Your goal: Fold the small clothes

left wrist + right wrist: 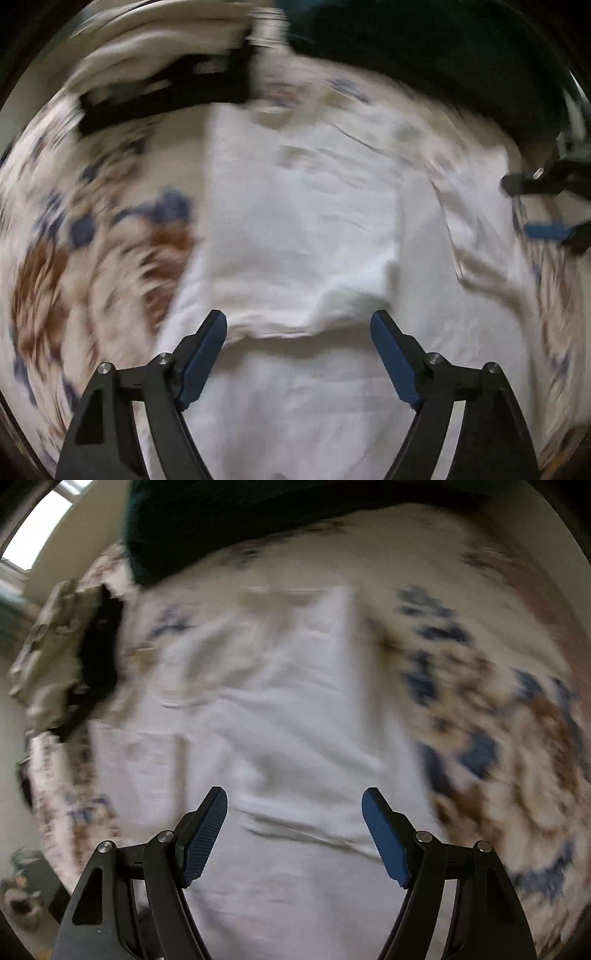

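A white garment lies spread on a floral bedspread, with one side flap folded over its middle. My left gripper hovers open above the lower edge of that flap, with nothing between its blue pads. At the right edge of the left wrist view my right gripper hangs over the garment's side, its jaws apart. In the right wrist view the same white garment fills the centre, and the right gripper is open above it and holds nothing. Both views are blurred.
A black garment and a cream cloth lie beyond the white one, at the upper left. A dark teal bulk lies along the far side. A camouflage-patterned cloth lies at the bedspread's left edge.
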Available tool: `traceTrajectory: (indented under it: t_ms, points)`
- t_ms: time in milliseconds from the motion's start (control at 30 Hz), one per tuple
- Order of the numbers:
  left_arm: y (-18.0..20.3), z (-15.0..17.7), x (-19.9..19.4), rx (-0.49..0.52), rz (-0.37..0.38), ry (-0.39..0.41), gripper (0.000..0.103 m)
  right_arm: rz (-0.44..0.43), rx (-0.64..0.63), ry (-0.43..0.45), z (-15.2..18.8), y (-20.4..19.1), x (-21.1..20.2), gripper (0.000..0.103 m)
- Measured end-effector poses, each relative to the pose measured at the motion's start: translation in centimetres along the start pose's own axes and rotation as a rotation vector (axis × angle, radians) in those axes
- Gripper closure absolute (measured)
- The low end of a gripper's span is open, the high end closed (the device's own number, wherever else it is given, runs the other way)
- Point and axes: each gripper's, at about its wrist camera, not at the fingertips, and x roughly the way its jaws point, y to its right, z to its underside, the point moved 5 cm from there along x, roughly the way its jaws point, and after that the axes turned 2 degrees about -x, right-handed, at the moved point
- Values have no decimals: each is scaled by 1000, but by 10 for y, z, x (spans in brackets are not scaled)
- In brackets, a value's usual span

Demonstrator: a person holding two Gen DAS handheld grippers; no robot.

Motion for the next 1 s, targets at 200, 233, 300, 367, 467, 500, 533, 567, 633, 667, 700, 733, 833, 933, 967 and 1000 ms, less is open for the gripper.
traceTrajectory:
  t_ms: [200,233,300,367,467,500,533,567,633,667,700,733,833,933,967,1000]
  points:
    - [-62,-8,4,-227,-142,7,24,-161,-18,-132,-24,-55,68,25]
    - [-69,-9,7,-242,-176,0,24,-167,-30,-155,-25,-62,80,25]
    - [-83,-6,8,-275,-208,-1,24,-171,-52,-194,-24,-80,104,26]
    - [-92,-10,13,-310,-226,-2,24,-160,-88,-145,-28,-93,112,44]
    - [-93,-11,11,-330,-230,6,24,-99,-180,-67,-33,-115,110,94]
    - [-93,-13,12,-335,-229,7,24,-105,-186,-49,-34,-117,107,98]
    - [-92,-16,11,-339,-225,12,24,-97,-204,-18,-36,-120,102,98]
    - [-92,-18,9,-341,-217,19,24,-90,-218,1,-38,-120,98,98]
    - [-87,-25,9,-331,-205,29,24,-66,-218,39,-46,-119,91,99]
    - [-84,-29,9,-321,-199,35,24,-57,-210,48,-51,-116,89,99]
    - [-82,-31,10,-313,-196,40,24,-54,-200,52,-56,-113,88,99]
    - [-80,-35,11,-304,-198,43,24,-49,-191,52,-60,-110,88,99]
    - [-75,-40,15,-286,-193,37,24,-32,-200,45,-69,-108,91,98]
    - [-71,-45,17,-267,-180,32,24,-4,-166,-33,-71,-103,98,89]
    - [-69,-45,17,-256,-180,31,24,-11,-138,-44,-69,-99,95,76]
    - [-68,-44,19,-238,-186,28,24,-36,-103,-46,-65,-93,89,63]
